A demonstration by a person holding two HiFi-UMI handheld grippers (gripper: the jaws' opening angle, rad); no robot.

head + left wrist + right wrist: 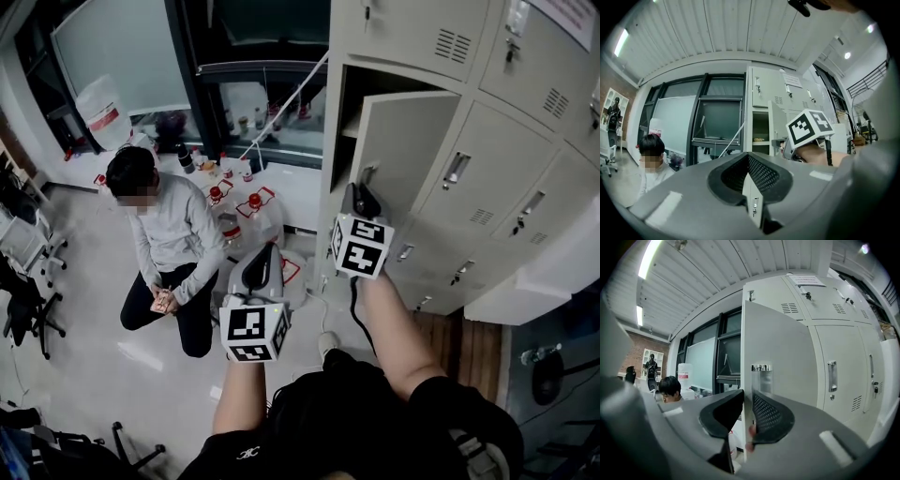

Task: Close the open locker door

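Note:
The open locker door (403,141) is beige and stands swung out from its dark compartment (349,103) in the locker bank. My right gripper (361,192) is at the door's free lower edge beside its handle. In the right gripper view the door's (778,348) thin edge runs straight between the jaws of the right gripper (747,413), and both pads lie against it. My left gripper (262,253) hangs lower and to the left, away from the lockers. In its own view the left gripper (750,180) shows a narrow gap between its jaws with nothing in it.
Closed lockers (497,178) fill the wall right of and below the open one. A person (169,234) kneels on the floor at left, with bottles and containers (239,202) by the window. Office chairs (28,300) stand at the far left.

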